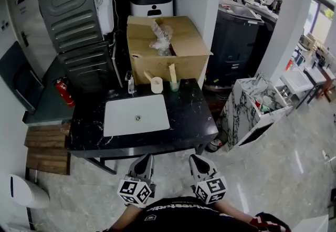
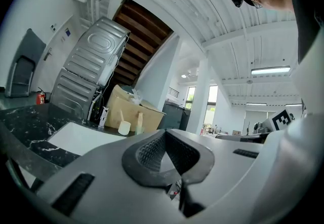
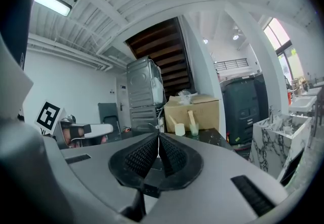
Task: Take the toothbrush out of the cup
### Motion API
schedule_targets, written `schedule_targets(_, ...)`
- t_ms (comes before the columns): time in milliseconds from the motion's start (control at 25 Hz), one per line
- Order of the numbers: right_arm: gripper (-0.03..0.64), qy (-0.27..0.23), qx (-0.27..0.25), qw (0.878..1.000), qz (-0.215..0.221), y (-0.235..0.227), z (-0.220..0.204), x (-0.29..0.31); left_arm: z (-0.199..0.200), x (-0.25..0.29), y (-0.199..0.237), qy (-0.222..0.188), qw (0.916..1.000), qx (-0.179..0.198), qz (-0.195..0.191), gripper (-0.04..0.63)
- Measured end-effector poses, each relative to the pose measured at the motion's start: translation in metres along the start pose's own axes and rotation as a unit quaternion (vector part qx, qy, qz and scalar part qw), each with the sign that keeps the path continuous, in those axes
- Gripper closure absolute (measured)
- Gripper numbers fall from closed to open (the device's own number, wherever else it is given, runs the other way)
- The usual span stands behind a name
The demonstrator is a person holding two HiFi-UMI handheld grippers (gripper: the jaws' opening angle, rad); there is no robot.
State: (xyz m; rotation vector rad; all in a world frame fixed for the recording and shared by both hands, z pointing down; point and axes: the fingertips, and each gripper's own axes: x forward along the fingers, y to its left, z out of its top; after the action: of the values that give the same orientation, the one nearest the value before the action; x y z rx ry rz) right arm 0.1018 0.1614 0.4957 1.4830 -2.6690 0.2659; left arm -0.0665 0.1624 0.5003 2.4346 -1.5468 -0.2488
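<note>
At the back of the black counter (image 1: 191,115) stand two cups. A cream cup (image 1: 156,85) holds a cream handle that leans left. A clear green cup (image 1: 174,86) holds an upright cream toothbrush (image 1: 172,72). Both cups also show far off in the left gripper view, cream cup (image 2: 124,127) and green cup (image 2: 139,125), and in the right gripper view, cream cup (image 3: 179,129) and green cup (image 3: 194,127). My left gripper (image 1: 145,160) and right gripper (image 1: 195,160) are held short of the counter's front edge, both shut and empty, as the left gripper (image 2: 164,136) and right gripper (image 3: 158,139) also show close up.
A white sink (image 1: 118,120) is set into the counter, with a faucet (image 1: 129,83) behind it. An open cardboard box (image 1: 163,47) stands behind the cups. A red fire extinguisher (image 1: 64,92) and wooden steps (image 1: 47,149) are at the left, a marble cabinet (image 1: 247,107) at the right.
</note>
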Motion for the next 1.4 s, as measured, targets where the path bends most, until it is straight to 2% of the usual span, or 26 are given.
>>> schedule_targets(520, 0.578, 0.010, 0.005, 1.000, -0.012, 0.035, -0.020, 0.002, -0.008, -0.022, 0.022, 0.005, 0.9998, -0.010, -0.014, 0.580)
schedule_targets(840, 0.578, 0.013, 0.004, 1.000, -0.021, 0.031, -0.024, 0.014, -0.012, -0.011, 0.035, 0.008, 0.9996, -0.021, -0.018, 0.580)
schedule_targets(1120, 0.578, 0.014, 0.013, 1.000, -0.007, -0.002, -0.019, 0.070, -0.008, 0.039, 0.062, 0.008, 0.9998, -0.020, -0.005, 0.580)
schedule_targets(1400, 0.578, 0.000, 0.006, 1.000, 0.017, -0.067, 0.015, 0.161, 0.010, 0.142, 0.090, -0.004, 0.9999, -0.010, 0.004, 0.580)
